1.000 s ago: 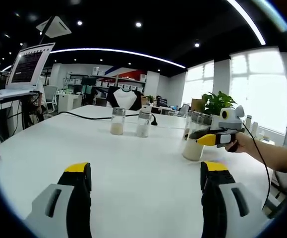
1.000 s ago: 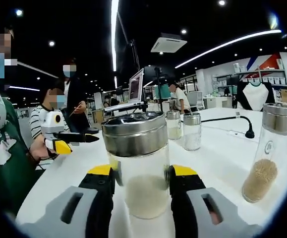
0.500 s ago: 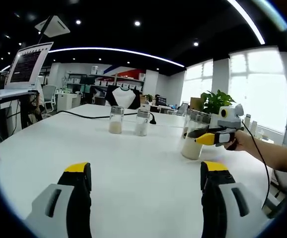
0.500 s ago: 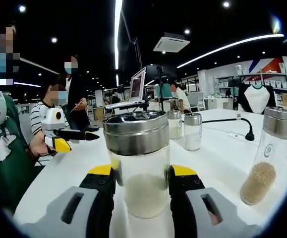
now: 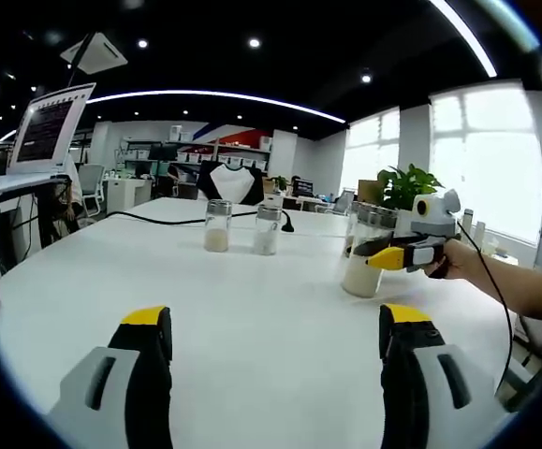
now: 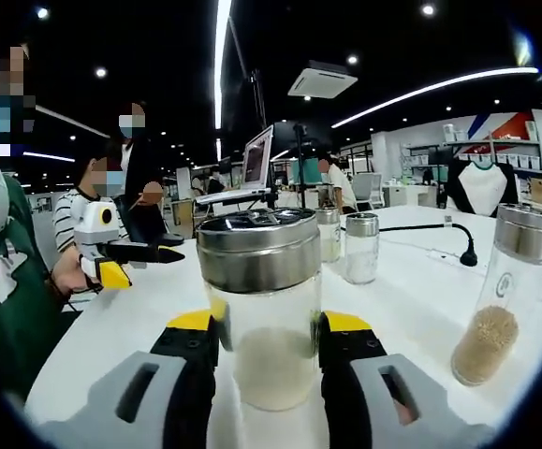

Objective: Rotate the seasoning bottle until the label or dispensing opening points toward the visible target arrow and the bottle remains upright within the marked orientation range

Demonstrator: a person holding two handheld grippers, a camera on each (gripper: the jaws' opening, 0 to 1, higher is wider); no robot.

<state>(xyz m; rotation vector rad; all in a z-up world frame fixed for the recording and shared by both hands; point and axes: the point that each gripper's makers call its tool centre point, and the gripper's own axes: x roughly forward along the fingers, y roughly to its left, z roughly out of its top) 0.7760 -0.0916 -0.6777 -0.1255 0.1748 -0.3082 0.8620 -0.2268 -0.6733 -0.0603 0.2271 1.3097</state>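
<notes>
The seasoning bottle (image 6: 261, 323) is clear glass with a steel lid and white powder in its lower half. It stands upright on the white table (image 6: 411, 299). My right gripper (image 6: 269, 323) is shut on it, a yellow-tipped finger pressed to each side. In the left gripper view the same bottle (image 5: 359, 279) stands at the right, with the right gripper (image 5: 383, 254) and a hand around it. My left gripper (image 5: 275, 323) hovers low over the table with its jaws wide apart and nothing between them. It also appears at the left of the right gripper view as the left gripper (image 6: 139, 262).
Two small jars (image 5: 217, 226) (image 5: 267, 230) stand mid-table near a black cable (image 5: 158, 221). A jar of brown grains (image 6: 503, 290) stands right of the held bottle. A laptop on a stand (image 5: 46, 126) and several people (image 6: 111, 196) are beside the table. A plant (image 5: 409, 192) is behind.
Both views have drifted slightly. The right gripper keeps its hold on the bottle, which stays upright. The left gripper stays open.
</notes>
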